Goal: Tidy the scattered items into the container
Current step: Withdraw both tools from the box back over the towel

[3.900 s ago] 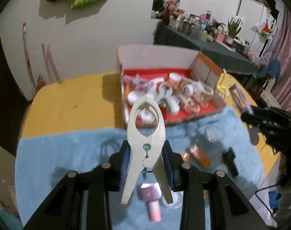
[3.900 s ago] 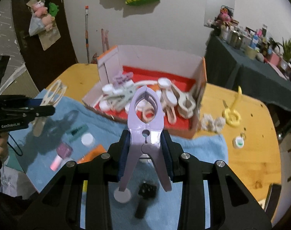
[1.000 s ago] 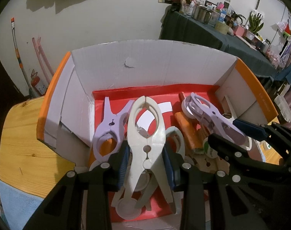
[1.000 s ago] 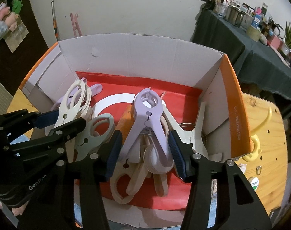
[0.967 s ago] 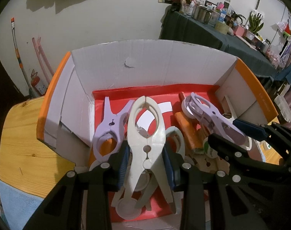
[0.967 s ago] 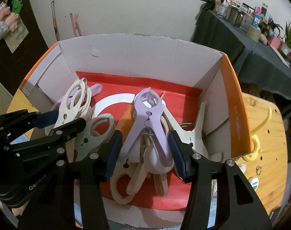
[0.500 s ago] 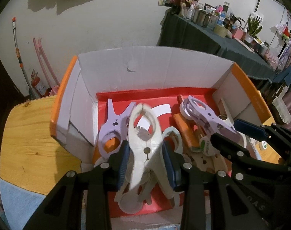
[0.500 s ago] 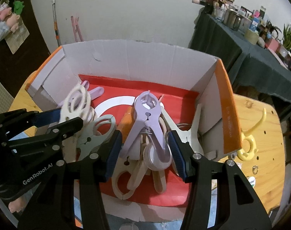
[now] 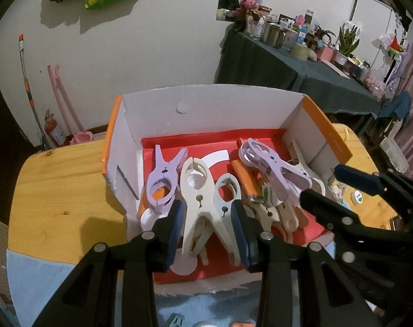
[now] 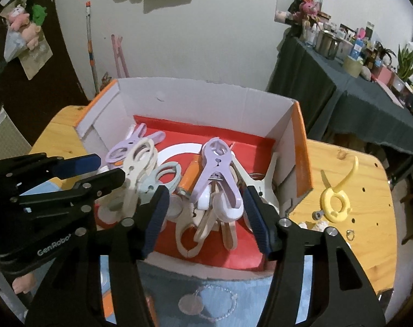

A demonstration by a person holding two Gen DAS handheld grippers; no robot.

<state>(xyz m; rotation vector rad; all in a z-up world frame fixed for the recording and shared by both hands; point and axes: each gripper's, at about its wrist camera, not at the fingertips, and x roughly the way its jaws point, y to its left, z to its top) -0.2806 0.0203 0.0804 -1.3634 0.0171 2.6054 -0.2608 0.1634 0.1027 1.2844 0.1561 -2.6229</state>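
Two plastic pegs down in white cardboard box with red floor (image 9: 206,111). Lilac clothes peg (image 10: 218,174) released, long axis running away between right gripper (image 10: 203,212) blue pads, opening. Cream peg (image 9: 196,190) free between left gripper (image 9: 207,226), slightly parted.

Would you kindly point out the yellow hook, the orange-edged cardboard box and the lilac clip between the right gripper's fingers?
Yellow hook (image 10: 335,203): right wrist view, on its ring.
Cardboard box (image 10: 206,100): right wrist view, on its white back wall.
Lilac clip (image 10: 218,167): right wrist view, on its body near the pivot.
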